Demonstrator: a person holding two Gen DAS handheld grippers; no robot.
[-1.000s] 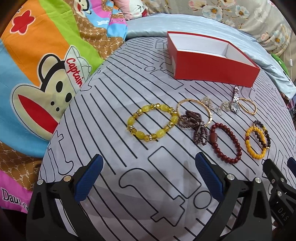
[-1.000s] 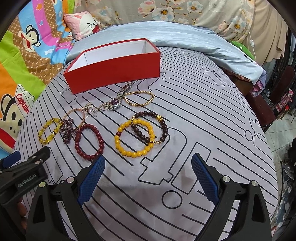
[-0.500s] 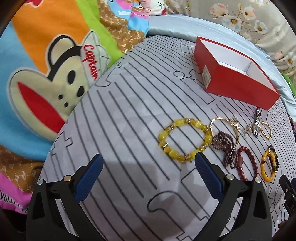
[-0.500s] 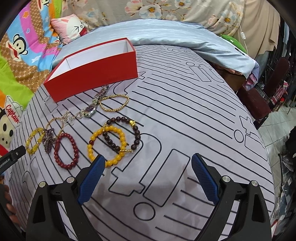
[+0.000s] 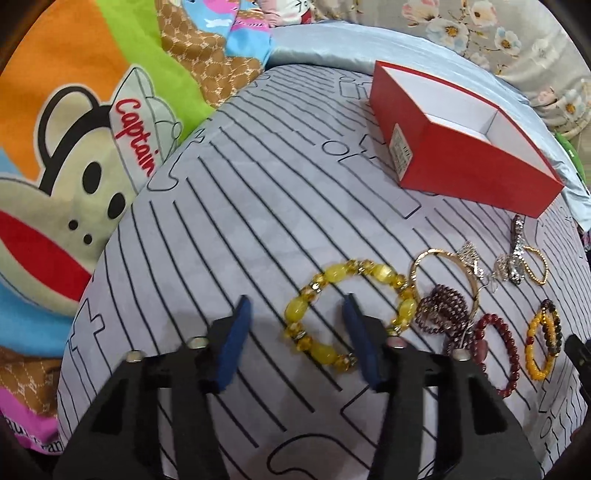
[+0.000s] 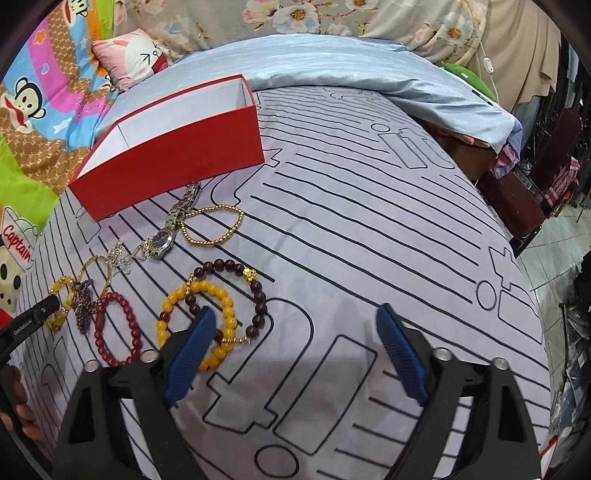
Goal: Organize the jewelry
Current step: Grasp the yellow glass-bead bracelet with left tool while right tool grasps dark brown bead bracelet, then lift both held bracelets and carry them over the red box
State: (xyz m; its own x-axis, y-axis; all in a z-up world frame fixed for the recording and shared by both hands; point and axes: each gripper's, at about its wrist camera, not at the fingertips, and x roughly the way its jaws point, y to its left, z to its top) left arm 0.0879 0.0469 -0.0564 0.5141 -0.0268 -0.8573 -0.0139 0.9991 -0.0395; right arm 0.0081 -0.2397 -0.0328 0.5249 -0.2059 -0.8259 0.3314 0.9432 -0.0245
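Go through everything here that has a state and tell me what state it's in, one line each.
Red box: open, no lid, looks empty.
Left gripper: open, fingers either side of the yellow bracelet's near edge, not closed.
Yellow bracelet: flat on the bedspread.
Right gripper: open, holding nothing.
Watch: lying stretched out.

Grey line-patterned bedsheet [image 6: 369, 221], cartoon monkey blanket [image 5: 74, 166], floral fabric [image 6: 295, 18] behind, tiled floor [image 6: 543, 251].
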